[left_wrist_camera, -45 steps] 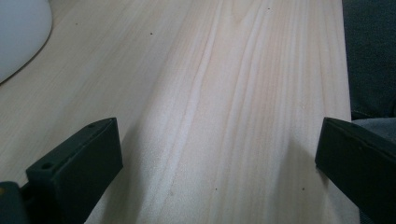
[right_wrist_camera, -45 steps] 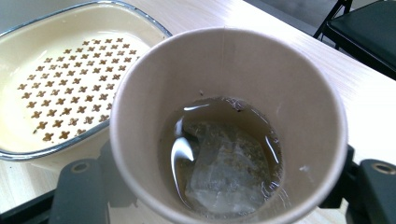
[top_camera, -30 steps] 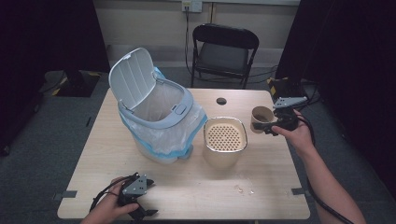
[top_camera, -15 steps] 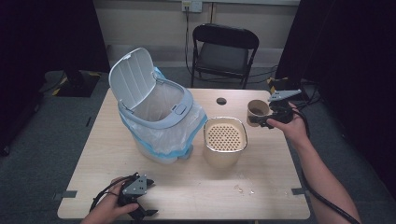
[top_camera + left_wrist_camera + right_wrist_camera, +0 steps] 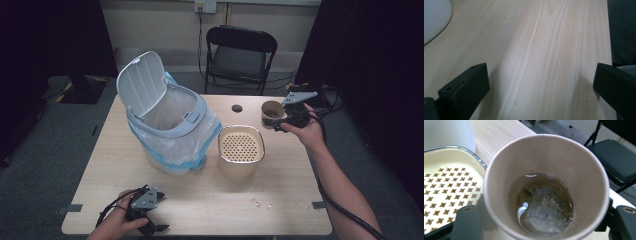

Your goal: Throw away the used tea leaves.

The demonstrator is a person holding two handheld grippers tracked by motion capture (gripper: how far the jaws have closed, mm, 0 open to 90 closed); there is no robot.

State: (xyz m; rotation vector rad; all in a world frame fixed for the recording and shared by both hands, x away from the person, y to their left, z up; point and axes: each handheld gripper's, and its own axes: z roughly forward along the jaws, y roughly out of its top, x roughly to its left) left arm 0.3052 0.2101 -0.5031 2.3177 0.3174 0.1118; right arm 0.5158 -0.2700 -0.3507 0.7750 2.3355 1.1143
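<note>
Right gripper (image 5: 281,121) clamped on a paper cup (image 5: 546,185) holding brown liquid and a tea bag (image 5: 544,207), lifted beside a perforated cream container (image 5: 240,150), left gripper (image 5: 150,220) spread wide on the wooden table (image 5: 544,50), open lined bin (image 5: 167,125) behind.

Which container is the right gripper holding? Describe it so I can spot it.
Start at the white bin with its lid up, then go right past the cream strainer box. The paper cup in the right gripper is round, brown, and holds tea with a teabag.

Black folding chair (image 5: 240,55) behind wooden table (image 5: 200,200), dark curtains either side (image 5: 50,35)
</note>
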